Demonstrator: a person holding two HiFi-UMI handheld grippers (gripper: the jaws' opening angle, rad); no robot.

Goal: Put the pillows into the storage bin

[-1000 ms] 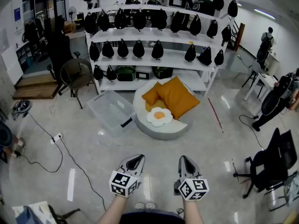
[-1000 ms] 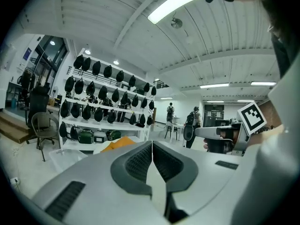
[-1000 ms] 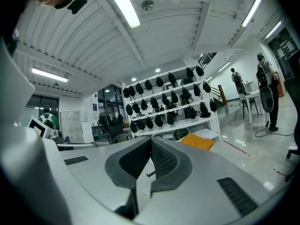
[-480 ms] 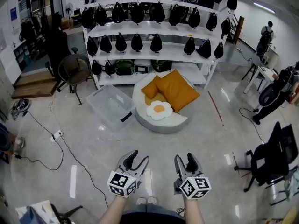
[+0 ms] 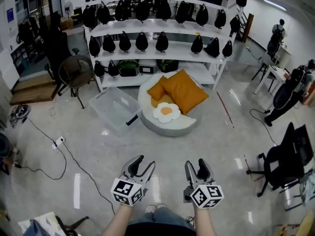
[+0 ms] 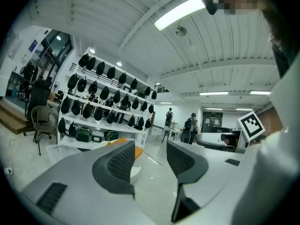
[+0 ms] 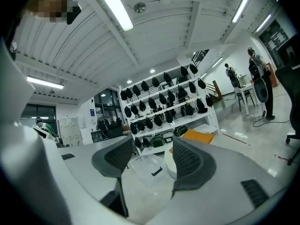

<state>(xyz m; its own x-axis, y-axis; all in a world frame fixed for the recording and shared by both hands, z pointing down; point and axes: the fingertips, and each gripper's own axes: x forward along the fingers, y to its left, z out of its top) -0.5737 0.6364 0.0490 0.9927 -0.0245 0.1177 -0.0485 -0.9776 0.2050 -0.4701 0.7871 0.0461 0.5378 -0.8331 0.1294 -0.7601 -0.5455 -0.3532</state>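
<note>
Pillows (image 5: 184,93), two orange and one egg-shaped, lie on a round white cushion (image 5: 172,128) far across the floor, in front of the shelves (image 5: 157,31). Just left of that cushion stands the clear storage bin (image 5: 112,109). Near, the left gripper (image 5: 141,165) and right gripper (image 5: 196,167) hover side by side; their jaws have just been opening and stand apart, with nothing between them.
</note>
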